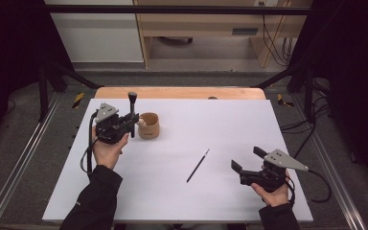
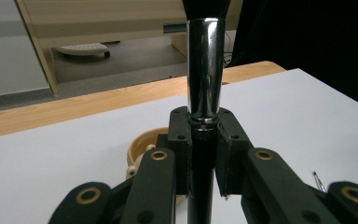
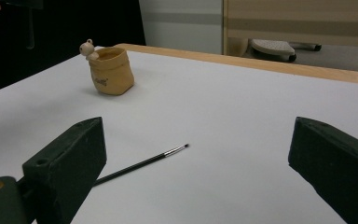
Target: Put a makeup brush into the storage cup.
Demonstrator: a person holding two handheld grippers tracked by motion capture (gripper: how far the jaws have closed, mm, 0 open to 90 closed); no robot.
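Chrome and black, the makeup brush (image 2: 204, 70) stands upright in my left tool (image 1: 133, 125), whose jaws are closed tight on its dark handle just below the shiny ferrule; in the left gripper view the handle runs straight up between the two pads, and the bristle end rises out of the top of that view; in the high view the brush (image 1: 132, 113) stands above the tool, bristle end up. Just to the right of this tool, and a little beyond its jaws, sits a small tan pot (image 1: 149, 126) with a tiny figure on its rim; the brush is beside the pot, not in it, and I cannot tell whether the two touch. My left hand (image 1: 108, 152) holds the tool from below.

My right tool (image 1: 245, 160) is wide open with nothing between its jaws; it sits low over the white tabletop (image 1: 220, 120), held by my right hand (image 1: 273, 194). Ahead of it and to its left lies a thin black brush (image 3: 142, 164), flat on the tabletop, its fine tip pointing away from me; it is near this tool but clear of both jaws. The tan pot (image 3: 110, 70) stands well beyond it.
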